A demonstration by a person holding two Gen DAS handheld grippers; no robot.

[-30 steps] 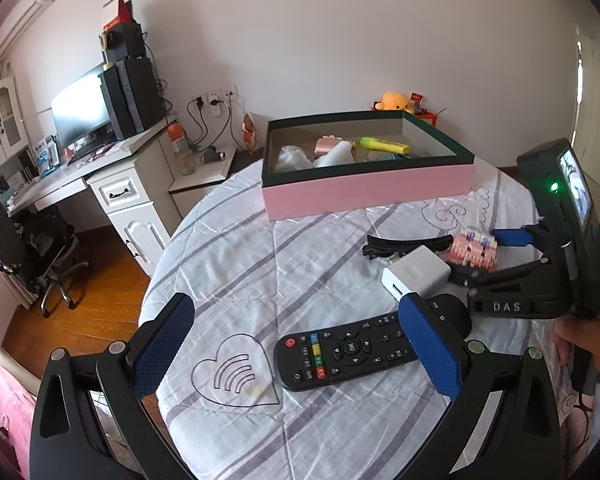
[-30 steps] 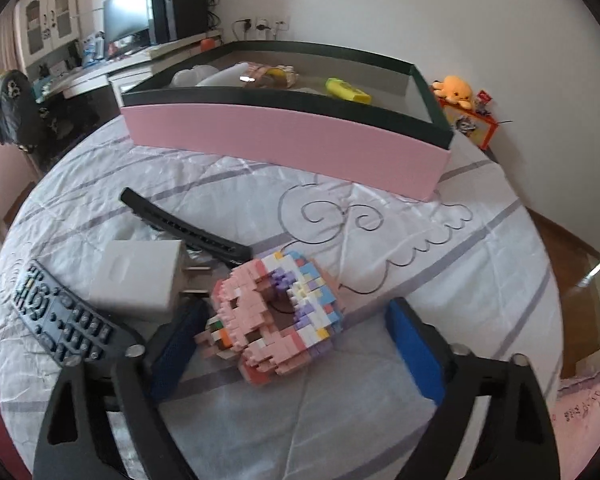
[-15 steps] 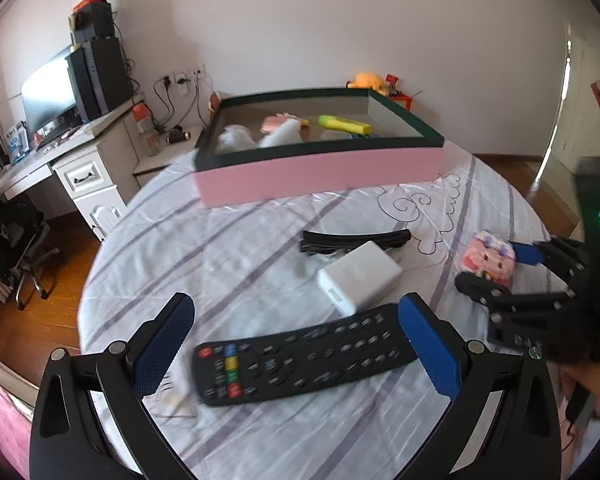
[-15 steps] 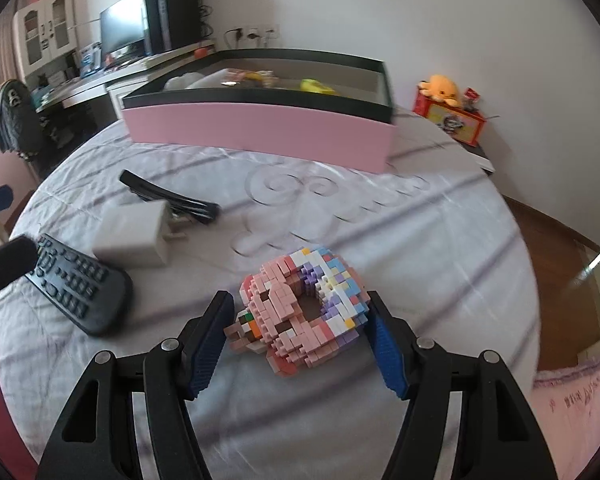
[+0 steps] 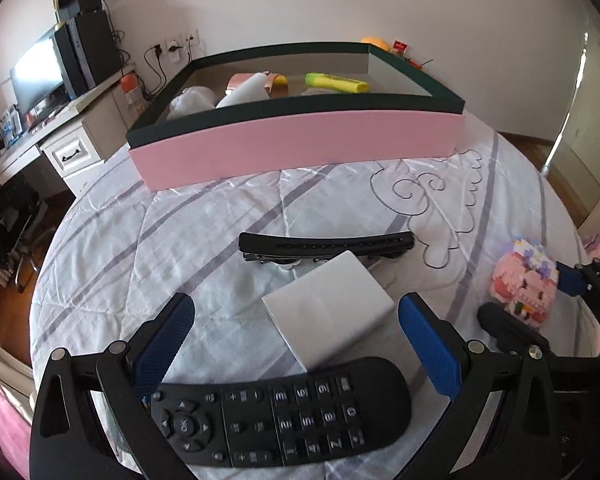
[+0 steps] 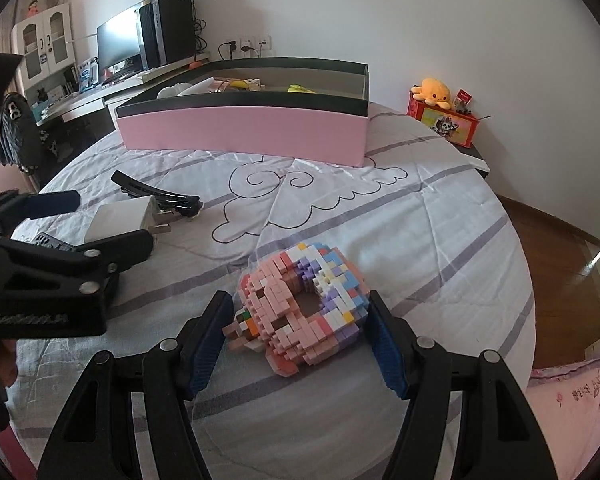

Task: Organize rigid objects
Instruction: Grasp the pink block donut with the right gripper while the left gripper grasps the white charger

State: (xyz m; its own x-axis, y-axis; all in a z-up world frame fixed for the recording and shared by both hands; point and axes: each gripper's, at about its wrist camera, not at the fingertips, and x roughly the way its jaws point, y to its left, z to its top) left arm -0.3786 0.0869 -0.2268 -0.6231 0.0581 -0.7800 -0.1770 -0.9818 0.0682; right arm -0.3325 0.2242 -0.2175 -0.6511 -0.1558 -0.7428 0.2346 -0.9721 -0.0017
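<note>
A pastel toy-brick doughnut point(image 6: 304, 308) lies on the quilted round table point(image 6: 420, 216). My right gripper point(image 6: 296, 340) is shut on it, a blue pad against each side. The left wrist view shows the same doughnut point(image 5: 522, 280) at the far right, in that gripper's grasp. My left gripper point(image 5: 296, 340) stands open low over the table. Between its pads lies a white charger block point(image 5: 328, 312), untouched, and a black remote point(image 5: 280, 416) lies crosswise under its fingers. Just behind the charger lies a black hair clip point(image 5: 324, 242).
A pink box with a dark green rim point(image 5: 300, 144) stands at the back of the table, with a yellow highlighter point(image 5: 336, 82) and several other items inside. A desk with a monitor point(image 5: 36, 76) is far left. A red tin with an orange plush point(image 6: 444, 116) stands far right.
My left gripper came forward and down over the remote, so the charger now lies between its pads. My right gripper's jaws closed in from wide apart onto the brick doughnut.
</note>
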